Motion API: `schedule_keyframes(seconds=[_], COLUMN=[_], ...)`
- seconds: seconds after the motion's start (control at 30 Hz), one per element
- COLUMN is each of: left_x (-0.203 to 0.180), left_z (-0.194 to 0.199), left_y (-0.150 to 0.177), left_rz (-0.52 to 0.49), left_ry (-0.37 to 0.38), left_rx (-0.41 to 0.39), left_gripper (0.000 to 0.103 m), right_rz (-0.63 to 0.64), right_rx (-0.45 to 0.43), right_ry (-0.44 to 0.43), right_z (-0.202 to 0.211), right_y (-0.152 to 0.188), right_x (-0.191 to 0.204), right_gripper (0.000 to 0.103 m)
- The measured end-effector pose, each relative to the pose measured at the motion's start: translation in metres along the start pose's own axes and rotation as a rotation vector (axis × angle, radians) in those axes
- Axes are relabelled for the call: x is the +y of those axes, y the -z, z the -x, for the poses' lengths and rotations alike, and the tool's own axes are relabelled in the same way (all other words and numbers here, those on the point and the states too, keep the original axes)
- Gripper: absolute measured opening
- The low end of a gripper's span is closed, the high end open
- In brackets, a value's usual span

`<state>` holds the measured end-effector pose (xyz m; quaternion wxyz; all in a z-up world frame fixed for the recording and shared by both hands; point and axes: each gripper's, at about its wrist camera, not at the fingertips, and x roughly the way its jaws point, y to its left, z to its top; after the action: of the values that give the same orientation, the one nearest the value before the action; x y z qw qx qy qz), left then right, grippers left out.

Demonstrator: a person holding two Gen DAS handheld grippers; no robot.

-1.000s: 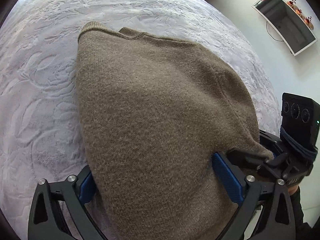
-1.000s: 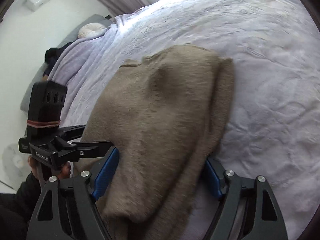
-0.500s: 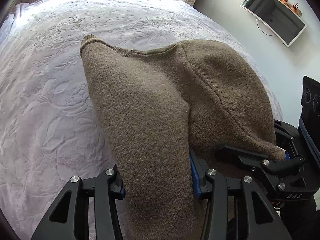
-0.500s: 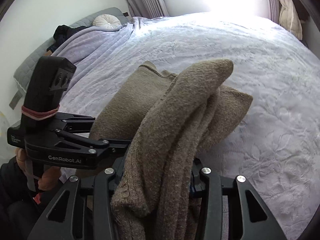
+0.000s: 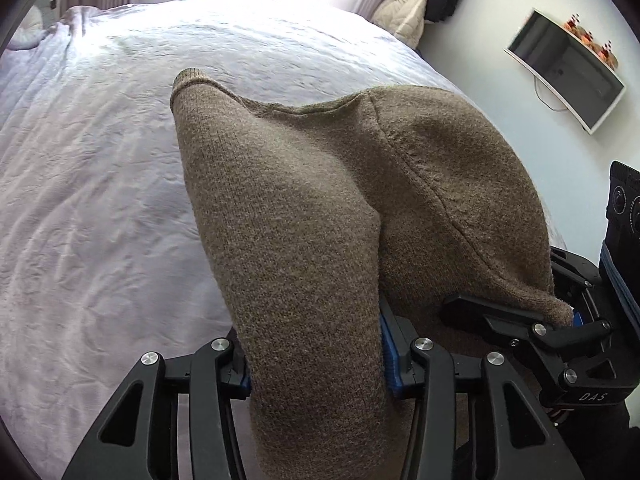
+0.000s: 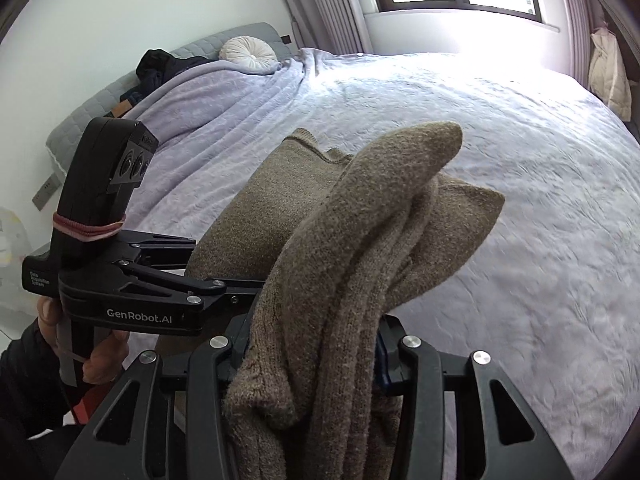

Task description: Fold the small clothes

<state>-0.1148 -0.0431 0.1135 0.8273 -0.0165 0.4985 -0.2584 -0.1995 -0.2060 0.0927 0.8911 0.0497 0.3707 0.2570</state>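
Both grippers are clamping the same brown knit sweater and holding it up above the bed. The left gripper is pinching a thick fold of the knit, jaws drawn in tight against the fabric on both sides, blue pads just peeking out at the right edge of the fold. From there the sweater is stretching away toward the far ribbed edge, which is sitting highest in the left wrist view, with a seam running down the right-hand portion. That right portion is draping over to the right gripper, which is showing side-on at the frame's right edge.

In the right wrist view the right gripper is closed down on a bunched, multi-layer wad of the sweater, fabric spilling out below and in front of the jaws. The left gripper is lying just beside it on the left, nearly touching, gripped by the person's left hand. The lavender bedspread is lying underneath, a round white cushion and dark clothes sitting near the grey headboard. A curved wall monitor is hanging on the wall.
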Motion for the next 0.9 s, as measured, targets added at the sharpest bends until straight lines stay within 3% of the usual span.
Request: schedule_keyframes(seconds=[0.37,0.63,0.7,0.77,0.83,0.9], left_x=[0.071,0.098,0.105,0.113,0.119,0.126], left_z=[-0.002,-0.049,-0.062,-0.063,-0.061,-0.055], left_y=[-0.015,-0.025,-0.023,-0.021,-0.017,-0.015], left_rz=[0.069,0.115,0.134,0.153,0.171,0.193], left_ry=[-0.033,-0.016,-0.007,0.009,-0.004,-0.004], left_rx=[0.033,0.105,0.117,0.109,0.111,0.115], left_gripper=[0.048,0.050,0.055,0.067,0.086,0.087], right_rz=[-0.010,-0.076,-0.096,-0.132,-0.188,-0.239], right_rx=[0.059,0.133,0.164,0.186,0.203,0.213], right_ry=[-0.031,-0.010,0.002,0.000,-0.009,-0.003], right_z=[-0.061,-0.113,-0.127,-0.135,-0.136,-0.134], right_y=[-0.037,-0.043,-0.042,-0.039,-0.036,-0.033], right_x=[0.023,0.001,-0.006,-0.016,-0.030,-0.041], right_gripper=[0.047,0.047,0.047,0.053,0.065,0.069])
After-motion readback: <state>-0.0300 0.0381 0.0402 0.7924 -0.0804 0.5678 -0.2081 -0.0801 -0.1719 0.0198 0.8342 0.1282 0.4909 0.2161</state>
